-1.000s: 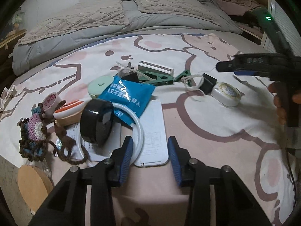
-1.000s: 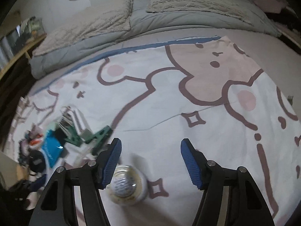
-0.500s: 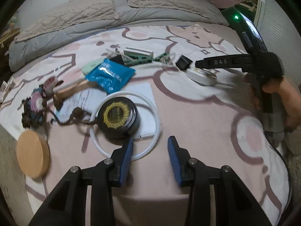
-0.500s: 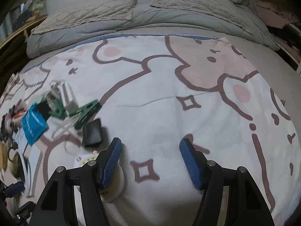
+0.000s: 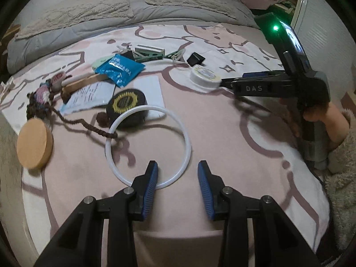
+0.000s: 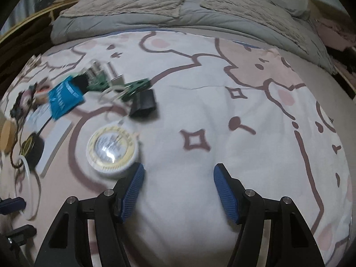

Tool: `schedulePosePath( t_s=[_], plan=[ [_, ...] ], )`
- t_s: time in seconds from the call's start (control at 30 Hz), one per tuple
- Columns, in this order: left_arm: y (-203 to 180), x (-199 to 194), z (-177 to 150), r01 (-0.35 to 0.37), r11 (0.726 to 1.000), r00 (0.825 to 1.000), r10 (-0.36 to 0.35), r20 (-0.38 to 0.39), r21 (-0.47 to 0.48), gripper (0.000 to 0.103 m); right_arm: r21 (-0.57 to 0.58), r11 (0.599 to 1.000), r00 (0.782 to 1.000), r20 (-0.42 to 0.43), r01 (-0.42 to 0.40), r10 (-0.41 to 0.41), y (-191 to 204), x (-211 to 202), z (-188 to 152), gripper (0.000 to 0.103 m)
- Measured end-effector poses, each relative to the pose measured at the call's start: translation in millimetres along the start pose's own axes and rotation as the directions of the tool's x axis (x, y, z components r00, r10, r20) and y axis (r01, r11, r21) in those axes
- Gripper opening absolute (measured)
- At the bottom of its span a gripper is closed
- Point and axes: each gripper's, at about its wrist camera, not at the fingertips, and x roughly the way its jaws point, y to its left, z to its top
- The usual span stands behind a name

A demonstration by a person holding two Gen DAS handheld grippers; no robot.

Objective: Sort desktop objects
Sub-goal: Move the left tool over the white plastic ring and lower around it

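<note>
One ring (image 5: 148, 147), one tin (image 6: 112, 149)

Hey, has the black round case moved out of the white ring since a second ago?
Cannot tell. The black round case now sits mostly beyond the white ring, but the camera itself shifted.

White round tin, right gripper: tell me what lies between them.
Nothing visible. The white round tin lies on the blanket just ahead-left of the right gripper, beside its left finger. Its jaws stand open and empty; only bare blanket lies between them.
</note>
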Motion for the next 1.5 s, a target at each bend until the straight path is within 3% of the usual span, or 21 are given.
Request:
schedulePosePath(
  t_s=[0.37, 0.4, 0.53, 0.7, 0.97, 1.1, 1.3, 1.5],
  plan=[
    [-13.5, -32.3, -40.9, -0.044, 0.999, 0.999, 0.044, 0.027, 0.013, 0.037, 0.021, 0.998, 0.998, 0.001, -0.060, 0.060, 5.9, -16.8, -18.0, 0.066],
    [-12.9, -36.0, -43.7, -0.063, 0.998, 0.997, 0.063, 0.038, 0.004, 0.040, 0.027, 0.997, 0.998, 0.006, -0.068, 0.067, 6.2, -19.5, -19.4, 0.066],
    [-5.4, -50.0, -42.9, -0.111, 0.992, 0.988, 0.116, 0.100, -0.055, 0.073, 0.075, 0.988, 0.990, 0.046, -0.135, 0.131, 3.2, -31.9, -19.5, 0.066],
    [7.2, -56.2, -36.5, -0.103, 0.987, 0.983, 0.120, 0.137, -0.125, 0.087, 0.096, 0.983, 0.986, 0.059, -0.159, 0.153, 1.9, -36.0, -17.0, 0.066],
    [14.5, -30.9, -32.1, -0.103, 0.982, 0.992, 0.113, 0.054, -0.156, 0.087, 0.089, 0.982, 0.985, 0.047, -0.168, 0.164, 5.9, -32.4, -18.8, 0.067],
    [7.8, -24.9, -30.8, -0.102, 0.984, 0.993, 0.110, 0.045, -0.144, 0.089, 0.072, 0.980, 0.982, 0.064, -0.183, 0.179, 7.4, -36.0, -18.5, 0.080],
    [5.6, -14.2, -26.3, -0.141, 0.977, 0.989, 0.147, 0.026, -0.161, 0.093, 0.026, 0.986, 0.984, 0.077, -0.165, 0.163, 12.5, -35.7, -11.8, 0.081],
    [2.9, -7.9, -22.9, -0.156, 0.974, 0.986, 0.163, 0.026, -0.163, 0.098, 0.006, 0.978, 0.977, 0.050, -0.207, 0.206, 20.9, -22.1, -1.7, 0.081]
  ],
)
